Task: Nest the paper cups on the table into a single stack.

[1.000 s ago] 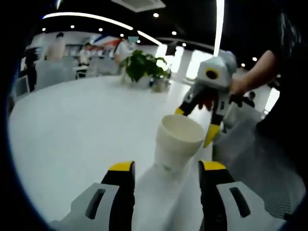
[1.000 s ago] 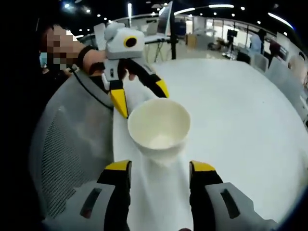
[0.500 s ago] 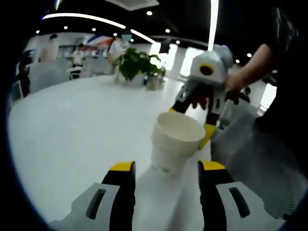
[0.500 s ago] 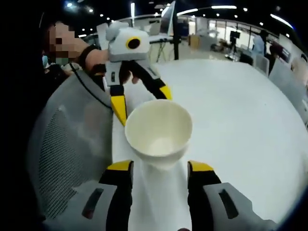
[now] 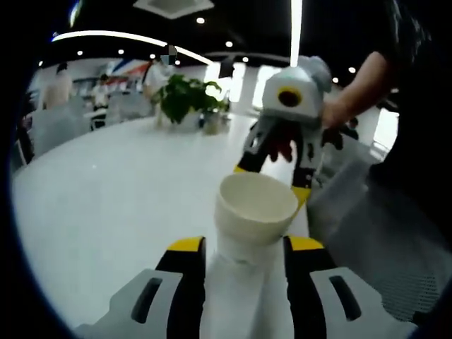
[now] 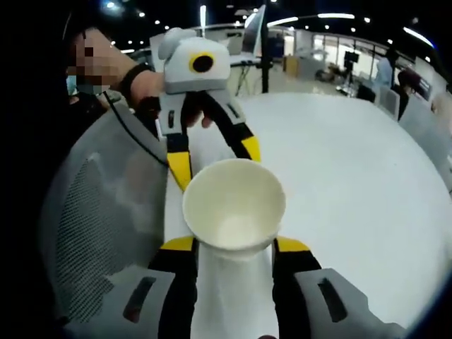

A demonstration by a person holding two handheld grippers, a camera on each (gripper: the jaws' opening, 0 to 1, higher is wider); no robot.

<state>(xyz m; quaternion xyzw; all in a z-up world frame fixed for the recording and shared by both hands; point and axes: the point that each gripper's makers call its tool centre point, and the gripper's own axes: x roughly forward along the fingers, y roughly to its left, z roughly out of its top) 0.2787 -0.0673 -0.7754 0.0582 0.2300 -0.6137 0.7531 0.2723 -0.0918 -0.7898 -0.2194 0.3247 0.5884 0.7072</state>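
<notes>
Left gripper (image 5: pixel 240 247) pinches one paper cup (image 5: pixel 254 208) and right gripper (image 6: pixel 232 248) pinches another cup (image 6: pixel 233 212), both above the white table (image 6: pixel 353 162). Mouths face each other, not nested; stacking looks barely started.

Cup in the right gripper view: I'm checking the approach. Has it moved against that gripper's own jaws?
Yes. The cup has come nearer the right gripper: its rim now overlaps the yellow tips, where earlier it lay beyond them.
</notes>
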